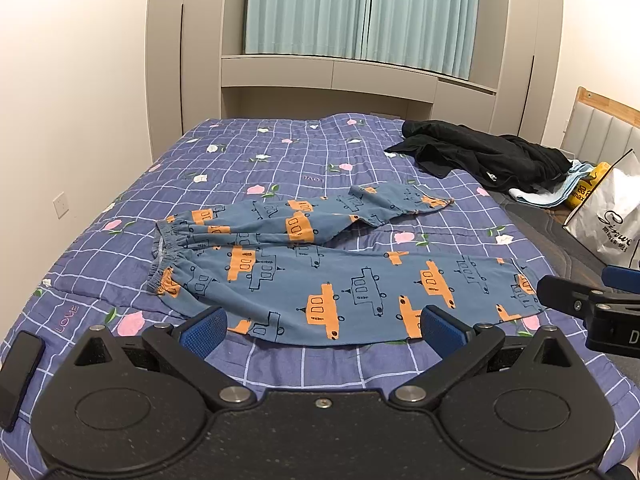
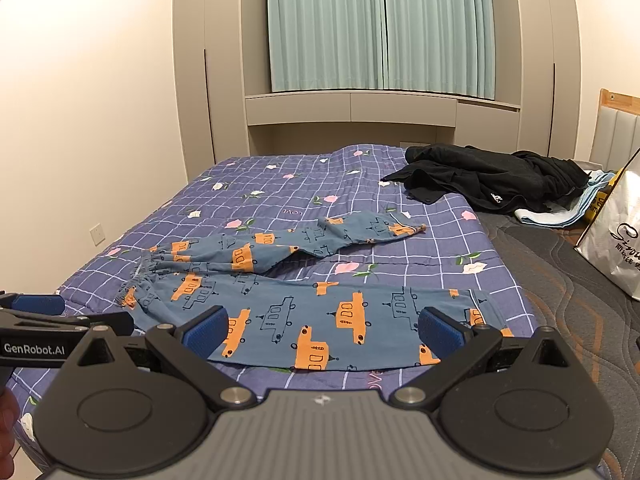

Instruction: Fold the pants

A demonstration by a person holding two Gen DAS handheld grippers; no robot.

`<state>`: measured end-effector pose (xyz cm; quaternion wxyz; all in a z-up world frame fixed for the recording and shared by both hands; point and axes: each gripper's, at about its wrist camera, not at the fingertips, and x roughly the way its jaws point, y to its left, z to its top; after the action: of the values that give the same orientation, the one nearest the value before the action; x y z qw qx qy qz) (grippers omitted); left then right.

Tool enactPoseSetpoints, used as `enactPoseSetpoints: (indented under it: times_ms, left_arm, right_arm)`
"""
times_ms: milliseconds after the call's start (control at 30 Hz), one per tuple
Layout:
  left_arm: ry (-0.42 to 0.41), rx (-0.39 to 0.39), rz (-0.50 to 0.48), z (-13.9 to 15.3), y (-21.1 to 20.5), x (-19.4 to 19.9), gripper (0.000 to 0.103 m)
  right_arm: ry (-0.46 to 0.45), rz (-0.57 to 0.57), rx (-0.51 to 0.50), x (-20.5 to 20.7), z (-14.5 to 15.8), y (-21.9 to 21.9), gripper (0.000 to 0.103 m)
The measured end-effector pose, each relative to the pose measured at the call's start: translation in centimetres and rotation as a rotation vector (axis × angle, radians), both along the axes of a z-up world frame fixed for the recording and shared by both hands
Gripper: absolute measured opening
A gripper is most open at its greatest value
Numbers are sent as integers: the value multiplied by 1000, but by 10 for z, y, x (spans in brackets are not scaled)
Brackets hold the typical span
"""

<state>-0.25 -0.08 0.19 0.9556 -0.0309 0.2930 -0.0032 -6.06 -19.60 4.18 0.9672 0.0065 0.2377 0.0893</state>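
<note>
- Pants [image 1: 320, 280]: blue fabric with orange and outlined vehicle print, lying spread on the bed [image 1: 260, 152], which carries a purple grid quilt with pink and white flowers.
- Waistband [image 1: 172, 256]: elastic, gathered, at the left end of the garment as seen from both wrist views.
- Near leg [image 1: 400, 292]: lies flat and straight along the front edge of the bed, with its cuff toward the right.
- Far leg [image 1: 380, 204]: angles away toward the back right, rumpled, with a bend partway along; the two legs are apart, with quilt showing between them.
- Left tool [image 1: 322, 332]: blue-padded fingers spread wide apart, gripping nothing, poised at the near edge of the near leg, closer to the waistband half.
- Right tool [image 2: 322, 330]: fingers likewise wide apart and empty, poised at the near edge of the near leg, toward the cuff half.
- Each tool appears at the edge of the other's view: right tool at the right of the left wrist view, left tool at the left of the right wrist view.
- Black garment [image 1: 488, 156]: heaped at the back right of the bed, well apart from the pants.
- White shopping bag [image 1: 608, 216]: stands at the right side, beside light blue cloth [image 1: 560, 196].
- Dark phone [image 1: 20, 380]: lies on the quilt at the near left corner.
- Teal curtains [image 1: 356, 12] hang closed behind the bed.
</note>
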Motion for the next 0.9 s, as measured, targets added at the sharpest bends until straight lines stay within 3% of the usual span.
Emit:
enactPoseSetpoints:
  times_ms: [900]
  left_arm:
    - [-6,2,-5,3,-3,-1,103]
  right_arm:
    - [-7,-6,10,0,-3,-1,103]
